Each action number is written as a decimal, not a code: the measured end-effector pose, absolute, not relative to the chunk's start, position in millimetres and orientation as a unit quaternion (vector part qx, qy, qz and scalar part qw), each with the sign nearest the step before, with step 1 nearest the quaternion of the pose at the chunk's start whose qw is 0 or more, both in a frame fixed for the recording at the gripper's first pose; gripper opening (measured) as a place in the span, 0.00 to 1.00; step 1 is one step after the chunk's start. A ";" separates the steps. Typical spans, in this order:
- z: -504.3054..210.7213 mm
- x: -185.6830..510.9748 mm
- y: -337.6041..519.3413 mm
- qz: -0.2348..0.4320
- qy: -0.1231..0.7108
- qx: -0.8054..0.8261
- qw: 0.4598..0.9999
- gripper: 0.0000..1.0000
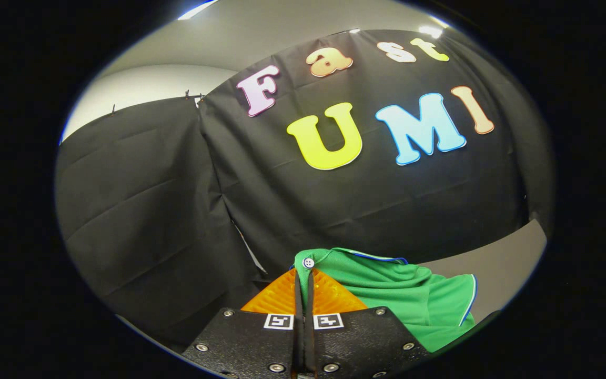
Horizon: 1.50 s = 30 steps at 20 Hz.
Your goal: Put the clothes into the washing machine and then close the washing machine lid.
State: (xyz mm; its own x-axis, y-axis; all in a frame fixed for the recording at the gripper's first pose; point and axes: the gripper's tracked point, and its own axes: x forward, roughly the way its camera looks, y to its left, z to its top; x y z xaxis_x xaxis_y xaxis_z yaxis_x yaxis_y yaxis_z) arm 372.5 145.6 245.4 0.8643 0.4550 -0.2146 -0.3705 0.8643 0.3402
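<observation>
Your tongs (303, 273) are clenched, orange fingers (276, 297) pinching the green shirt (403, 295) at its white-buttoned placket, the bright, blue-and-white-trimmed fabric draping beyond and to the right of the fingertips.

The green shirt (403, 295) hangs partly hidden behind the tongs (304, 279).

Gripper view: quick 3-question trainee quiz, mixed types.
1. True or false: the tongs are wide open.
2. What is pinched between the orange fingers? A) a towel B) the green shirt C) nothing
3. What small item sits on the cloth at the fingertips?

Key: 1. False, the fingers are closed together on cloth. 2. B. 3. A white button.
</observation>
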 end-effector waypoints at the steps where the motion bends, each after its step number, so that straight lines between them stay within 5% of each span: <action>1: 245.4 370.2 153.5 0.220 0.146 0.142 0.954 0.00; 14: 205.3 359.9 239.4 0.242 0.181 0.138 0.943 0.00; 30: 71.0 369.6 269.7 0.209 0.257 0.098 0.938 0.00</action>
